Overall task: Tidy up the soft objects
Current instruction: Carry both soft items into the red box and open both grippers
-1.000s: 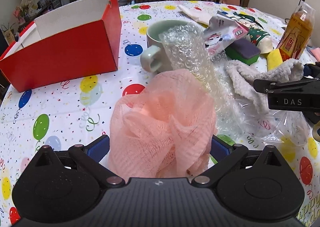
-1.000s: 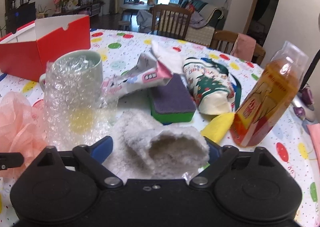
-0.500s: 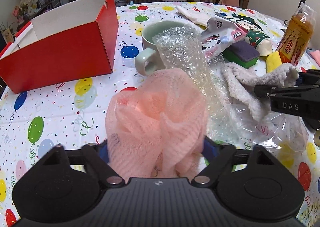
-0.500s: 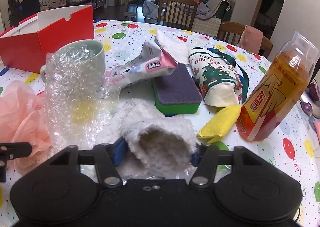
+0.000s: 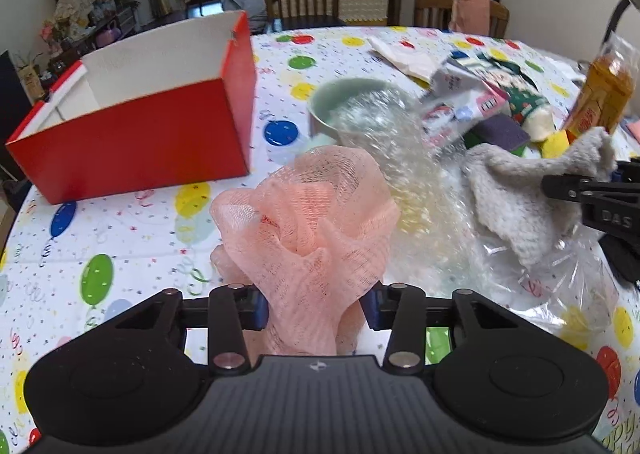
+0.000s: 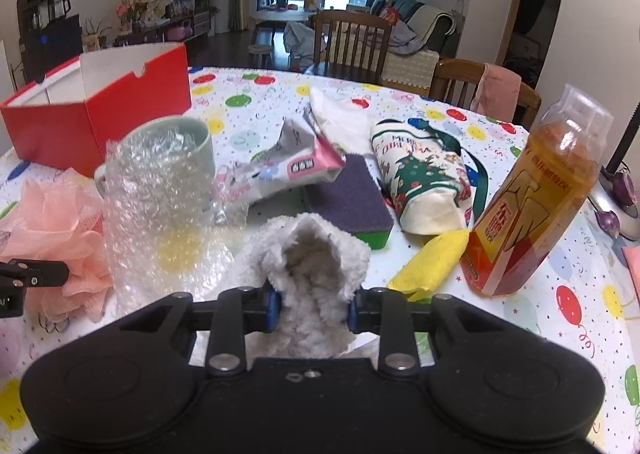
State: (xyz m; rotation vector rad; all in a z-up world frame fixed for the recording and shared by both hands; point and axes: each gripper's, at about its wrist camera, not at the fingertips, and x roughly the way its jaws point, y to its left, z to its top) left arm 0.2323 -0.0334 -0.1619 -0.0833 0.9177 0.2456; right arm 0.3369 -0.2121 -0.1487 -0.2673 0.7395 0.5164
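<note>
- While both tools are closing at once, each already has a soft thing between its blue pads: the left tool (image 5: 312, 308) pinches the lower stalk of the pink mesh puff (image 5: 308, 221), and the right tool (image 6: 314, 308) squeezes the fluffy grey-white cloth (image 6: 310, 254) at its near end.
- Both jaws are pressing into the material, and the puff bunches inward where the pads meet it (a light grip, by my reading, since both things give so easily).
- Likely the goal for both, the red box (image 5: 132, 141) stands open-topped on the bench (image 5: 120, 221), up and to the left of the left tool in its own view; the puff sits between that tool and the box's near right corner.
- Of the two hands, the left is plainly nearer the box; the right tool lies further right, with the cloth trailing back toward it.
- Between puff and box the balloon-patterned cloth of the bench is bare, so the leftward path looks free; the box's near wall is the edge to clear, which calls for a lift first.
- Crowding is worse on the right: bubble wrap (image 6: 160, 205) drapes over the green mug (image 6: 176, 157) just left of the cloth, and the orange bottle (image 6: 536, 205) stands upright close by (easy to tip, I judge).
- Part of the cloth rests on the wrap in the left view, so the wrap may drag along.
</note>
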